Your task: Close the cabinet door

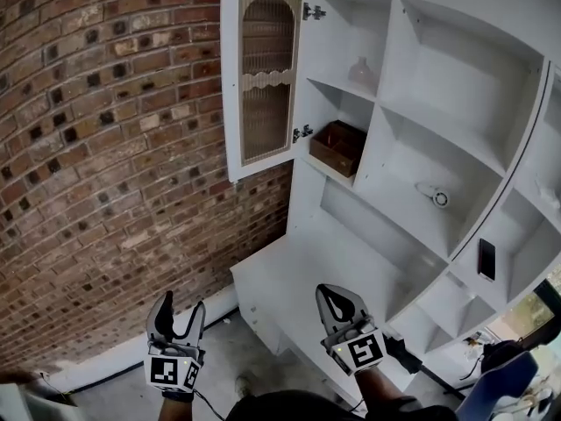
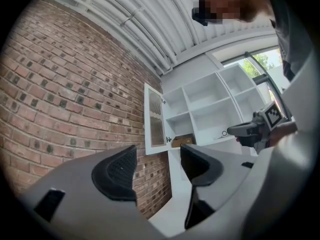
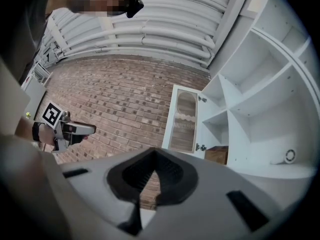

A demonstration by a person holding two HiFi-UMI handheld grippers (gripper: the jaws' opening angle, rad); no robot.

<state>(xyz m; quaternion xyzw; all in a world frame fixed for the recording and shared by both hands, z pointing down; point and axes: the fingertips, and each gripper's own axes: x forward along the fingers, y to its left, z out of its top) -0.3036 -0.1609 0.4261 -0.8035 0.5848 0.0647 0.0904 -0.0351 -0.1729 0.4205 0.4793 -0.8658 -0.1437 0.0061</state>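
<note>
The white cabinet door [image 1: 261, 77] with its ribbed glass panel stands wide open, hinged on the cabinet's left compartment; it also shows as the door [image 2: 156, 126] and the door [image 3: 183, 121] in the gripper views. Both grippers hang low, well short of it. My left gripper [image 1: 182, 310] is open and holds nothing; in its own view the left gripper [image 2: 157, 169] shows a clear gap between the pads. My right gripper [image 1: 340, 298] is shut with nothing in it, and in its own view the right gripper [image 3: 152, 176] has its pads meeting.
A brick wall [image 1: 105, 147] runs behind the open door. Inside the white cabinet [image 1: 456, 86] sit a wooden box [image 1: 337, 146], a pale vase [image 1: 361, 70], a small white round object [image 1: 434, 196] and a dark flat item [image 1: 486, 258]. A white lower counter [image 1: 298, 279] juts out below.
</note>
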